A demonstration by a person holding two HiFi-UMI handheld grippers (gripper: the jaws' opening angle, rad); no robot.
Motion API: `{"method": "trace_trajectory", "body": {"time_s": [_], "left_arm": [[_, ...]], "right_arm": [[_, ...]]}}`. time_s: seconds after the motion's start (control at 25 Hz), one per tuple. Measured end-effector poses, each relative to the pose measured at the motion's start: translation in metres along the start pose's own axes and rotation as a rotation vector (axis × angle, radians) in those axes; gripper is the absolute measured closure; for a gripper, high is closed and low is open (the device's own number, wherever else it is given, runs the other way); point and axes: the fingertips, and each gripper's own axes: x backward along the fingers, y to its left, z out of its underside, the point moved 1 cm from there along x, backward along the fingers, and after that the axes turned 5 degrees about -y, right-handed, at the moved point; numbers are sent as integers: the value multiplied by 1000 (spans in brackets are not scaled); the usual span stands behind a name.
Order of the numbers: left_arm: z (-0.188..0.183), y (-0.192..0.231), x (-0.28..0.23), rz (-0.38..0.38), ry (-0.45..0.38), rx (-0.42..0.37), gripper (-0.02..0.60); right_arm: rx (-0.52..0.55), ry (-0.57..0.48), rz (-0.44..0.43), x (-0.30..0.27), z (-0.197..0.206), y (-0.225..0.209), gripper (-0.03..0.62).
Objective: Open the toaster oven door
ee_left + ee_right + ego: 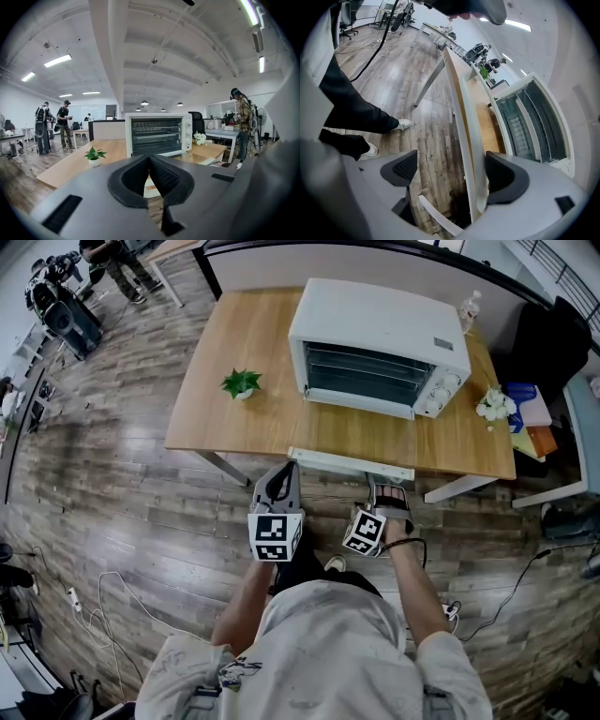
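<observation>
A white toaster oven (380, 348) stands on the wooden table (216, 423), right of centre; its dark glass door (361, 376) looks closed, with racks showing through. In the left gripper view the oven (159, 133) faces me from across the table. My left gripper (284, 474) hangs short of the table's front edge, shut with its pads together and nothing held (149, 161). My right gripper (389, 488) is open just below a white strip (352, 463) along the table's front edge. In the right gripper view that strip (474, 140) runs between the jaws, close against the right pad (501, 173).
A small potted plant (242, 382) sits left of the oven, white flowers (492, 406) and a bottle (469, 307) to its right. Books (530, 413) lie past the right end. Cables (103, 615) run over the wood floor. People stand far off (63, 129).
</observation>
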Motion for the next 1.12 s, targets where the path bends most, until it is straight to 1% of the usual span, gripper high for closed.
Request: {"method": "trace_trajectory", "body": {"time_s": [0.68,1.12], "left_arm": [[12,6,4,-1,38,-9,568],[17,9,5,1,52,-15,568]], "right_arm": [[33,33,59,-19,9,18,135],[23,45,86,-30,10,24,134]]}}
